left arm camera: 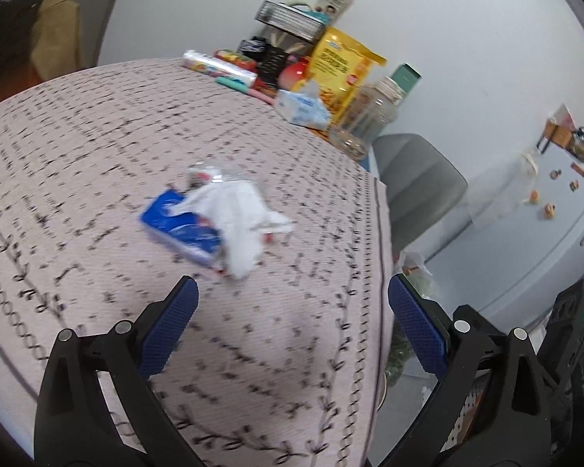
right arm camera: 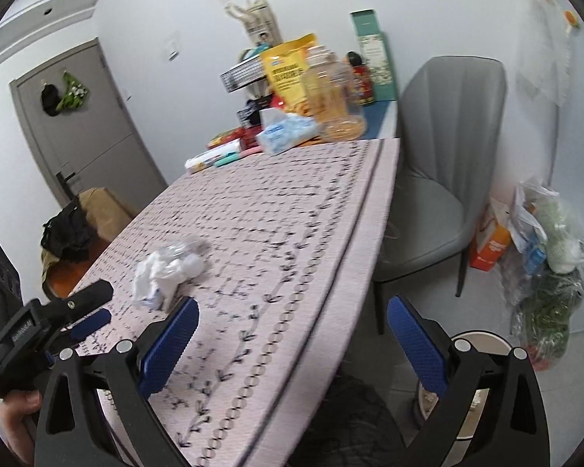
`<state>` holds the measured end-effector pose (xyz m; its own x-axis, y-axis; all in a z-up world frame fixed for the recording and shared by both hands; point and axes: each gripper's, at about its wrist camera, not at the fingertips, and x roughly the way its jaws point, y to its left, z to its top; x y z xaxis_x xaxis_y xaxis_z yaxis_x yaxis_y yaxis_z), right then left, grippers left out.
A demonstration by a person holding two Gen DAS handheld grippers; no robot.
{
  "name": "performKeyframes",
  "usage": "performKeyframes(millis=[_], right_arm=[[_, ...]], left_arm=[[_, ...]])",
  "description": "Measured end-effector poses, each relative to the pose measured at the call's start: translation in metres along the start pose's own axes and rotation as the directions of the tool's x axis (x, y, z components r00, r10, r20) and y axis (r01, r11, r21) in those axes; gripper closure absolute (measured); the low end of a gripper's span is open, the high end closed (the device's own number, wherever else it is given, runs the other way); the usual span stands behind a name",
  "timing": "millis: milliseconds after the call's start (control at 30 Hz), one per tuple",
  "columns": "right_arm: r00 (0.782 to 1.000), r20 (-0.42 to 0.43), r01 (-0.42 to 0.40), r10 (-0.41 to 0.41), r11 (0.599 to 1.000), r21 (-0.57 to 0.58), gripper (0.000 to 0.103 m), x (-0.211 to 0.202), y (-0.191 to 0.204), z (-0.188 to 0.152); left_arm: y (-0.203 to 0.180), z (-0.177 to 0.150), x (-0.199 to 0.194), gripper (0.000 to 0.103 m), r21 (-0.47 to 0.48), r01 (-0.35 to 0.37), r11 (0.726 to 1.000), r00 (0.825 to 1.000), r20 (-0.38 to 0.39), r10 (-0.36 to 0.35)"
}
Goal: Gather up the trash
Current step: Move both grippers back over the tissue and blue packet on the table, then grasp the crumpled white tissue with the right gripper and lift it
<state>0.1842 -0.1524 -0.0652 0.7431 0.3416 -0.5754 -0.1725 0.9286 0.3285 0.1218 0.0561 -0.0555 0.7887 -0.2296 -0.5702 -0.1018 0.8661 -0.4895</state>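
open left tool above tissue

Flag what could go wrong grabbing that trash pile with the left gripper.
1. The crumpled white tissue drapes over the flat blue wrapper; the open left gripper may pinch only tissue and leave the wrapper behind.
2. The clear crinkled plastic scrap lies loose on the far side and could be left behind.
3. Closing low may snag the pink patterned tablecloth.
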Motion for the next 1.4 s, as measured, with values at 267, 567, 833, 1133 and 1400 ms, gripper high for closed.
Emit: performKeyframes(millis=[267, 567, 833, 1133, 1400], right_arm=[[0.996, -0.048, -0.075, 0.073, 0.995, -0.060, 0.016, 0.018, 0.042, -0.004], [0.986, -0.103, -0.138, 0.128, 0.986, -0.095, 0.028, 0.039, 0.075, -0.007], [0.967, -0.164, -0.214, 0.195, 0.971, -0.110, 0.038, 0.066, 0.098, -0.006], [0.938, -0.226, -0.299, 0.263, 0.943, -0.143, 0.060, 0.091, 0.140, -0.005], [0.950, -0.247, -0.247, 0.190, 0.943, -0.225, 0.081, 0.122, 0.168, -0.012]], left_arm=[[0.043, -0.005, -0.019, 0.006, -0.079, -0.036, 0.996, 0.999, 0.021, 0.037], [0.068, -0.003, -0.023, 0.012, -0.115, -0.052, 0.992, 0.998, 0.030, 0.056], [0.083, 0.002, -0.009, 0.021, -0.135, -0.070, 0.988, 0.997, 0.015, 0.072], [0.104, 0.011, -0.007, 0.025, -0.176, -0.106, 0.979, 0.994, 0.017, 0.111], [0.112, 0.012, -0.008, 0.025, -0.199, -0.134, 0.971, 0.990, 0.020, 0.141]])
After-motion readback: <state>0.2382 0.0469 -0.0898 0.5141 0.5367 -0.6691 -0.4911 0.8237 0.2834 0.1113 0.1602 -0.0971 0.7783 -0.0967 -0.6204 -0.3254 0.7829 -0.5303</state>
